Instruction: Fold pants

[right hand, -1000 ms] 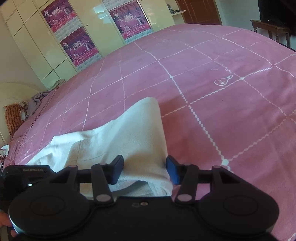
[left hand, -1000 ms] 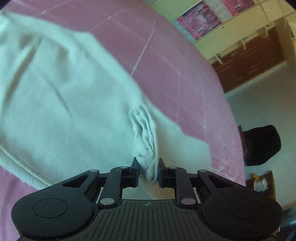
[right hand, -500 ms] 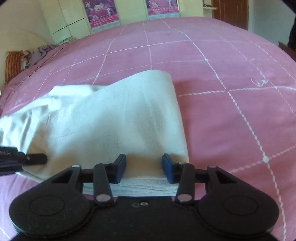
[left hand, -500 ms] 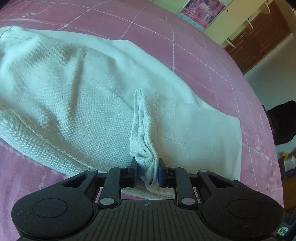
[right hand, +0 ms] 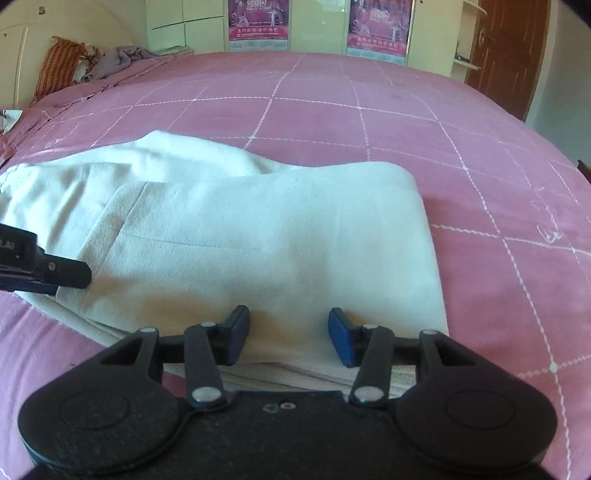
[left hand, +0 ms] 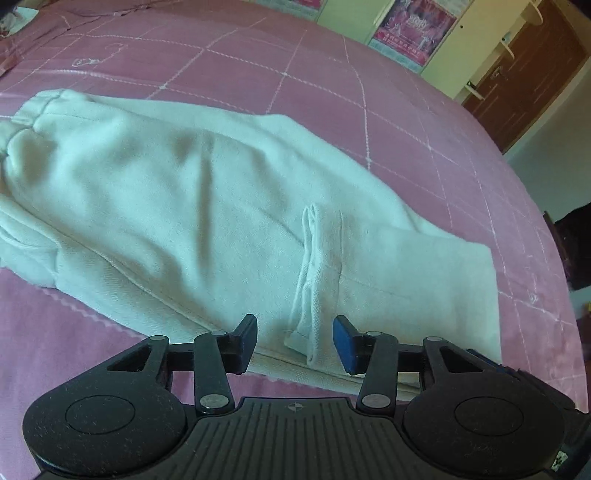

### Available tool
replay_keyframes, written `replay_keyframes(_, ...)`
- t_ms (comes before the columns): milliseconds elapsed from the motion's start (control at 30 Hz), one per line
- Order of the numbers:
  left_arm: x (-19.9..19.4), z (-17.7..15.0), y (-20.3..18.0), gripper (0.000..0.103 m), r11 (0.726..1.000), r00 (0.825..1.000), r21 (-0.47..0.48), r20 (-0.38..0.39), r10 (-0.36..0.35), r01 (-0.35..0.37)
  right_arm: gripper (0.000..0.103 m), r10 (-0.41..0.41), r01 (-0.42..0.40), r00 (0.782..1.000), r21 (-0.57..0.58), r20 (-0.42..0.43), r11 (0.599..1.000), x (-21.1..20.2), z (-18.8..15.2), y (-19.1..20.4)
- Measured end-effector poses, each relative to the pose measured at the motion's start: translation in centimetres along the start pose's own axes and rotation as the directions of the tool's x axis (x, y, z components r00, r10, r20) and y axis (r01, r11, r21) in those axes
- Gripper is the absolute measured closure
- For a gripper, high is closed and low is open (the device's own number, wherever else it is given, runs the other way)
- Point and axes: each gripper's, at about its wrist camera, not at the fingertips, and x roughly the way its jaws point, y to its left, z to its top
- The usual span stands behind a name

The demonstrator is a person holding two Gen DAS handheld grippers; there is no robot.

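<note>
pants (left hand: 177, 206): white, folded flat on pink bedspread (right hand: 332, 110) | both grippers' jaws spread, just opening

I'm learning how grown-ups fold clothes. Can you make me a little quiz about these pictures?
1. True or false: the left gripper has its jaws clamped tight on the pants.
2. What do the pants lie on? A) a wooden floor B) a pink bedspread with white lines C) a green chair
3. Fill in: on the cupboard doors at the back hang two ____.

Key
1. False. Its jaws have just been opening; the bunched hem sits loose between them, no pad pressing it.
2. B, the pink bedspread.
3. Posters. The right gripper is open too.
</note>
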Motion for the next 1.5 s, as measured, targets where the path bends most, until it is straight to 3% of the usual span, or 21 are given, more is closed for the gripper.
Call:
replay_keyframes(133,-2.4,-0.2,4.6,0.057,0.993,0.999,-0.114,0.024,0.028,-0.025,0.052,0.038,-0.039,0.999,0.067,0.005,0.997,-0.6,-0.2,-1.2)
replay_keyframes(333,-3.5,-0.3,11.5,0.057,0.955,0.993,-0.279,0.032,0.117,-0.103,0.047,0.055,-0.057,0.998,0.099,0.02,0.994,-1.2,-0.1,-0.2)
replay_keyframes(467,-3.5,-0.4,14.2,0.057,0.923,0.993,-0.372,0.029,0.112,-0.093,0.05,0.098,-0.102,0.995,0.122,0.038,0.987,-1.6,0.6,0.9)
replay_keyframes(667,-2.6,0.6,17.0,0.057,0.872,0.995,-0.487,0.048,0.09,-0.055,0.048,0.104,-0.107,0.993,0.058,0.049,0.993,-1.1,1.4,4.0)
replay_keyframes(733,-2.3,1.0,17.7,0.057,0.861,0.994,-0.506,0.058,0.088,-0.047,0.045,0.125,-0.124,0.992,0.067,-0.012,0.99,0.2,0.8,4.4)
replay_keyframes(867,-1.4,1.6,17.9,0.057,0.866,0.995,-0.497,0.049,0.086,-0.05,0.043,0.106,-0.106,0.994,0.003,0.006,0.994,0.2,0.3,5.2)
replay_keyframes(1100,-1.3,1.4,18.1,0.052,0.863,0.995,-0.502,0.051,0.09,-0.052,0.049,0.117,-0.121,0.992,0.071,0.056,0.99,-0.7,1.6,4.6)
replay_keyframes(1167,-1.5,1.5,18.2,0.051,0.859,0.995,-0.51,0.056,0.088,-0.047,0.048,0.113,-0.113,0.994,0.054,0.007,0.992,0.4,1.4,4.8)
replay_keyframes(1367,-2.1,1.5,20.4,0.051,0.801,0.989,-0.598,0.135,0.052,0.04,0.045,0.102,-0.103,0.995,0.006,0.004,0.995,0.6,0.6,5.4)
replay_keyframes(1500,-0.7,1.1,22.5,0.05,0.734,0.991,-0.673,0.13,-0.003,0.091,0.039,0.11,-0.11,0.994,0.03,-0.004,0.993,0.8,0.8,5.3)
